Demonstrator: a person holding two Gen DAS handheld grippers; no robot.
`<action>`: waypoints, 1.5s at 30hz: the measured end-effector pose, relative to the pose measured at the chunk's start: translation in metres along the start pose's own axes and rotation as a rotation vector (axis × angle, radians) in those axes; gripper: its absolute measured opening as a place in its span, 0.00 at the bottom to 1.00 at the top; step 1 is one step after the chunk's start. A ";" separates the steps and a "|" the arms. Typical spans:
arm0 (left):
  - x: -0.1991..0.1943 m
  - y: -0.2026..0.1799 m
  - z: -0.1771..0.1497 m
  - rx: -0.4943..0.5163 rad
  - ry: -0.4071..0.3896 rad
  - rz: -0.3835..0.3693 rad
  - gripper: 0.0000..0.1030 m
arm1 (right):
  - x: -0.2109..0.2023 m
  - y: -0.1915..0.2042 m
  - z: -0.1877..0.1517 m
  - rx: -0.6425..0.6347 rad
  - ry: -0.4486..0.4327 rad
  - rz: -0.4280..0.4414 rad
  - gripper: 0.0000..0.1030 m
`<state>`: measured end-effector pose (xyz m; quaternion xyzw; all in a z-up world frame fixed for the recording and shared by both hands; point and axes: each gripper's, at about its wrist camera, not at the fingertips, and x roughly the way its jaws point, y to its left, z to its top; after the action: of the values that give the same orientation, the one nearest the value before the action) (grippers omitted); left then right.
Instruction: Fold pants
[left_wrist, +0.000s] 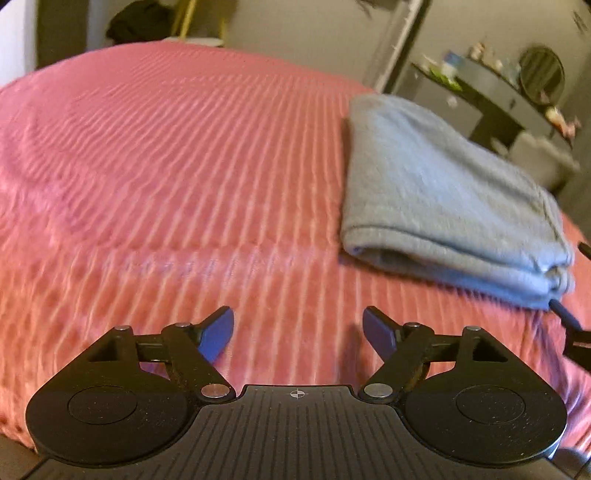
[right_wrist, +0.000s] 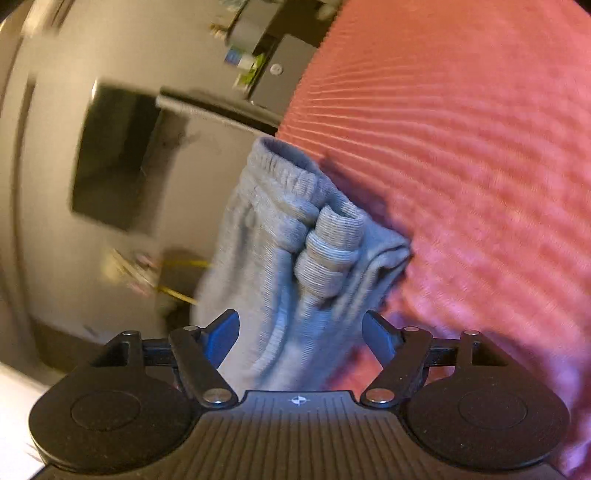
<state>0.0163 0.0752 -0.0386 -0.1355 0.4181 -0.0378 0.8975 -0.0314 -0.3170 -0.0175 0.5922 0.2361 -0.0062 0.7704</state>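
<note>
Two grippers show, both with jaws spread wide and nothing between the blue pads. Left gripper (left_wrist: 298, 334) hangs over bare bedspread, well apart from the garment, holding nothing. Right gripper (right_wrist: 300, 338) sits close behind the garment's edge; in its own view grey cloth fills the gap between the spread fingers, but the pads are not pressed on it, so I read it as not gripped. Task item: grey knitted sweatpants (left_wrist: 439, 192), lying as a compact, roughly rectangular stack on the pink ribbed bedspread (left_wrist: 166, 166), toward the bed's right side from the left wrist view. Several layers are visible at the near edge of the stack, lying one on another. The right wrist view shows the elastic gathered waistband (right_wrist: 284, 170) at the far end and the ribbed ankle cuffs (right_wrist: 328, 254) bunched on top near the middle, so the legs appear folded back over the body of the pants. Judgement: folding looks essentially done; the bundle is small and layered. Remaining, at most: flattening the bunched cuffs and squaring the edges. Both views are motion-blurred, so fine edge alignment cannot be checked. Background: dark cluttered desk (left_wrist: 491, 88) beyond the bed.
</note>
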 end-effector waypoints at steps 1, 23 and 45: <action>0.000 0.001 0.000 0.000 0.004 0.003 0.80 | 0.000 -0.001 0.000 0.010 -0.005 0.020 0.73; -0.006 -0.019 -0.019 0.085 0.017 0.064 0.86 | -0.009 0.022 -0.018 -0.318 0.011 -0.295 0.95; -0.177 -0.042 -0.039 0.196 -0.144 0.127 0.92 | -0.100 0.102 -0.125 -0.795 -0.086 -0.386 0.96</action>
<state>-0.1264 0.0589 0.0798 -0.0227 0.3544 -0.0118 0.9347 -0.1349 -0.1989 0.0892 0.1941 0.2942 -0.0834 0.9321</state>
